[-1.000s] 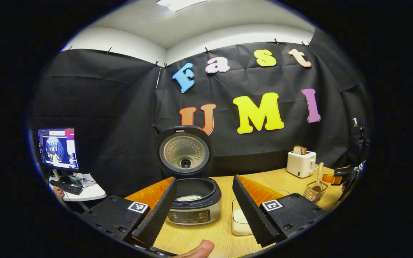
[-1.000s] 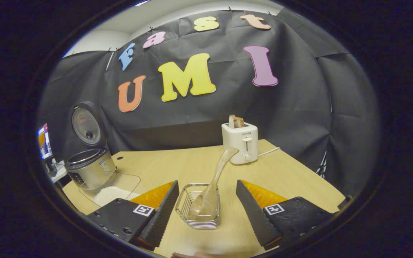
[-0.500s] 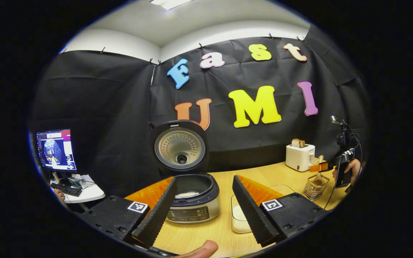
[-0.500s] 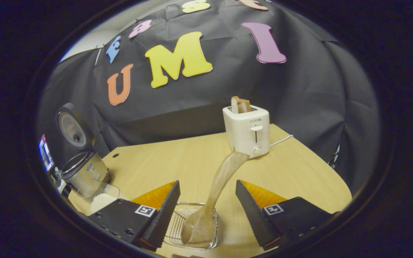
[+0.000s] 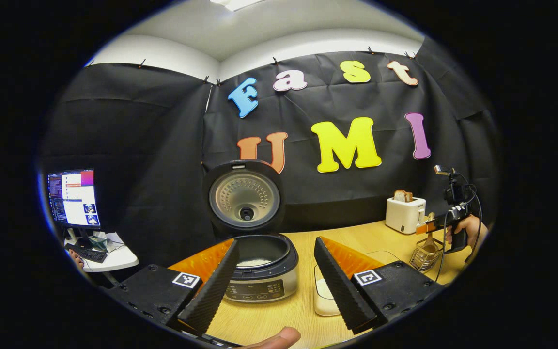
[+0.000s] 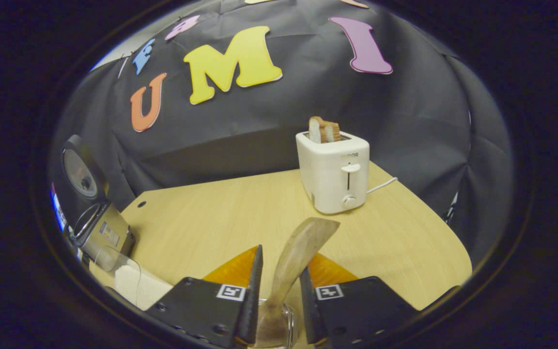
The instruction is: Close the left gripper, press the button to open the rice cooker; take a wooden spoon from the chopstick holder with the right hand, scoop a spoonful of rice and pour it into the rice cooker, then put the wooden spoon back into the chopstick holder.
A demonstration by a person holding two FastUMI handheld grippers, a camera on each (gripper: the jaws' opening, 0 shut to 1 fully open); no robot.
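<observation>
1. Right gripper (image 6: 277, 295) clamped narrow on wooden spoon (image 6: 294, 257) handle; spoon bowl sits in chopstick holder (image 5: 425, 256).
2. Left gripper (image 5: 275, 278) spread wide, holding nothing.
3. Rice cooker (image 5: 259, 271) on surface (image 6: 211, 228), lid up, left of rice container (image 5: 323, 295).

One rice cooker (image 5: 261, 266), one toaster (image 6: 333, 170), one wooden spoon (image 6: 292, 261), one monitor (image 5: 73, 198) — two grippers.

Bare table (image 6: 221, 218) lies between toaster (image 6: 334, 172) and rice cooker (image 6: 100, 232), whose raised lid (image 5: 245, 198) blocks behind.
</observation>
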